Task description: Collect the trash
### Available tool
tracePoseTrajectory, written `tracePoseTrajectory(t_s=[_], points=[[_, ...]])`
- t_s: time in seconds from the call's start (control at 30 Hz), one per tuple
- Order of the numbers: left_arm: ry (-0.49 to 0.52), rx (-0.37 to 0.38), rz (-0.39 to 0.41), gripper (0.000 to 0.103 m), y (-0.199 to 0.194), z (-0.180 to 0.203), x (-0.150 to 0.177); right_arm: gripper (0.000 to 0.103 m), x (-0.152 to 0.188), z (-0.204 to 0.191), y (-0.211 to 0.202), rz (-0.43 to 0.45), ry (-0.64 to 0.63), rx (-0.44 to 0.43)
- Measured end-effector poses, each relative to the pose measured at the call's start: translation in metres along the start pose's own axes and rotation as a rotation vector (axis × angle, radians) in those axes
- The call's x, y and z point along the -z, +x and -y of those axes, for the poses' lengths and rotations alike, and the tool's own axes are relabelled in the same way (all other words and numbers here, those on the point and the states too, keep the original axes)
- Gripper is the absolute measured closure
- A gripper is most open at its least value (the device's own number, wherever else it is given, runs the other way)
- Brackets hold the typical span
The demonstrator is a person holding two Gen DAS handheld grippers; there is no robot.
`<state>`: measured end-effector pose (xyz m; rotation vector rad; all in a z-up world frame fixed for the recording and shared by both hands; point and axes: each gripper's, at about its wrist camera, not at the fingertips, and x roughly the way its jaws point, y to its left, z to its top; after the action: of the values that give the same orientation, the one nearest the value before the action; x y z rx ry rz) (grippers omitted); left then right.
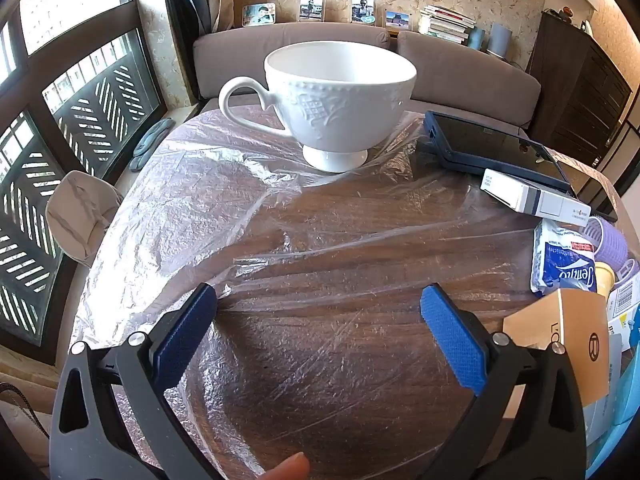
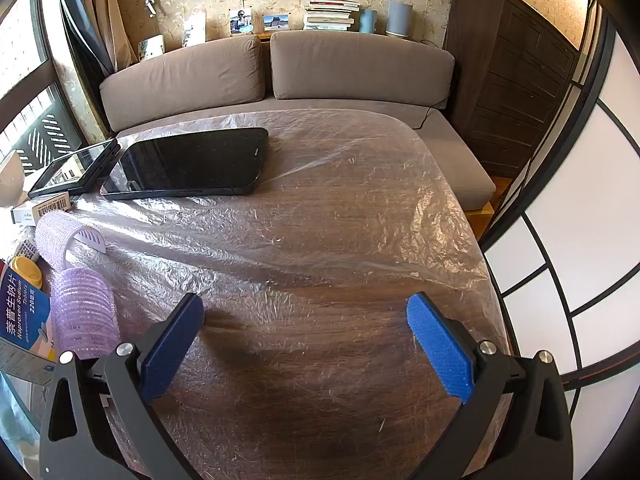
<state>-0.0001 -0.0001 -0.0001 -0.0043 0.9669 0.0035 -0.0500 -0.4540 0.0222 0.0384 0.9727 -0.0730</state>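
Lying flat, tissue pack [image 1: 560, 258] runs near-to-far.

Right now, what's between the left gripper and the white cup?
Only bare table under wrinkled plastic wrap lies between the open left gripper and the cup, in the left wrist view.

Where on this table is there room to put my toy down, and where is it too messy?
Free: the plastic-covered table right of the big tablet, and the patch before the white cup. Both open grippers hover over bare spots. Crowded: the middle, with boxes, tissues and hair rollers.
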Motion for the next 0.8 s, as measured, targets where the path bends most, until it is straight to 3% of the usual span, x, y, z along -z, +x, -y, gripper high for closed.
tracePoseTrajectory(t_s=[0.8], points=[[-0.001,0.001,-0.001,0.001,0.0,0.0002,-0.0002,0.004,0.0,0.0002,0.0,0.0,0.0,0.0]])
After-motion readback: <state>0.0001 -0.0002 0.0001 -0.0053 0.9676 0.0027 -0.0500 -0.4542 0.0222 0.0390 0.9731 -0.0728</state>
